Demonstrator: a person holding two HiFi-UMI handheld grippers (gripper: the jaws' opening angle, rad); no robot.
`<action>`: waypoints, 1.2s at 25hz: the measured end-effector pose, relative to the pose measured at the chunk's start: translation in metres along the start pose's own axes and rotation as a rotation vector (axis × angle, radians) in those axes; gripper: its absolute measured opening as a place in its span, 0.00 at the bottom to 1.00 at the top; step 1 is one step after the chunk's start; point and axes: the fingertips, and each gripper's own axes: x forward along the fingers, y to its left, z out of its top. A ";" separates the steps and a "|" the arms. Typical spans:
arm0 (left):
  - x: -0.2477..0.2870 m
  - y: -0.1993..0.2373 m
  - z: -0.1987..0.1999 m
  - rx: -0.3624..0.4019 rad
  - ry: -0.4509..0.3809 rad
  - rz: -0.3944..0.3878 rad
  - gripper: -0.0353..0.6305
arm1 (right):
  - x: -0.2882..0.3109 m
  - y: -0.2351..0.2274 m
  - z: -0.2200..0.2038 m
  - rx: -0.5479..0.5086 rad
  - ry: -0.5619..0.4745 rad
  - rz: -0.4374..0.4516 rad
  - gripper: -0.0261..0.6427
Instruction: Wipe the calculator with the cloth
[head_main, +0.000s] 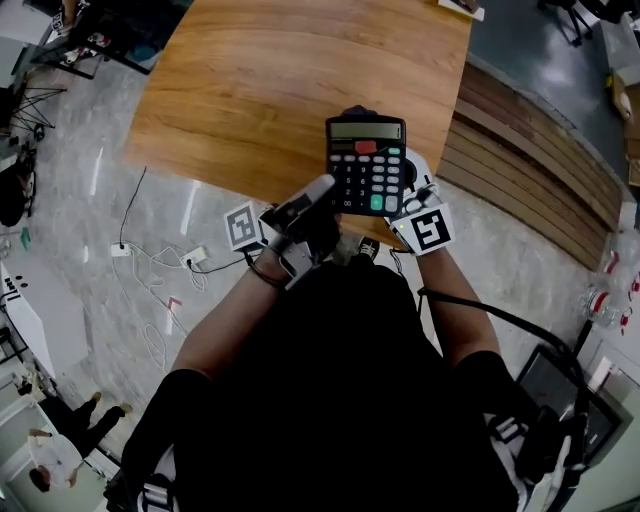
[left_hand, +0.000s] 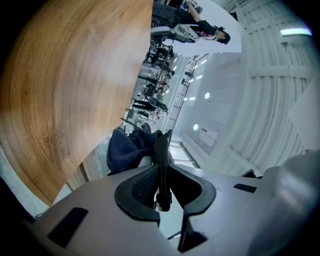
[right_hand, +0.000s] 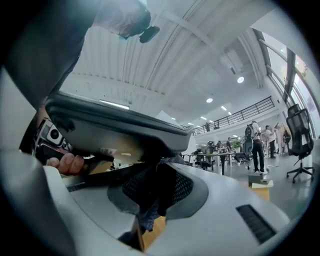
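The left gripper (left_hand: 161, 186) has its jaws narrowed onto the thin edge of the calculator (head_main: 366, 165), gripping it near its lower left corner. The right gripper (right_hand: 157, 187) is pinched on the dark blue cloth (right_hand: 149, 215), which is bunched against the calculator's underside. In the head view the calculator sits at one o'clock from the left gripper and eleven o'clock from the right, over the near edge of the wooden table (head_main: 260, 90).
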 end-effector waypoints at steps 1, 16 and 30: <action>0.000 -0.002 0.000 0.002 0.006 -0.004 0.16 | 0.000 0.002 0.002 0.012 -0.006 0.012 0.14; 0.004 -0.009 0.016 -0.008 -0.020 -0.035 0.16 | -0.012 0.062 0.000 0.008 0.020 0.201 0.14; 0.002 -0.002 0.012 -0.021 -0.027 -0.035 0.16 | -0.048 -0.027 0.013 -0.022 -0.004 -0.064 0.14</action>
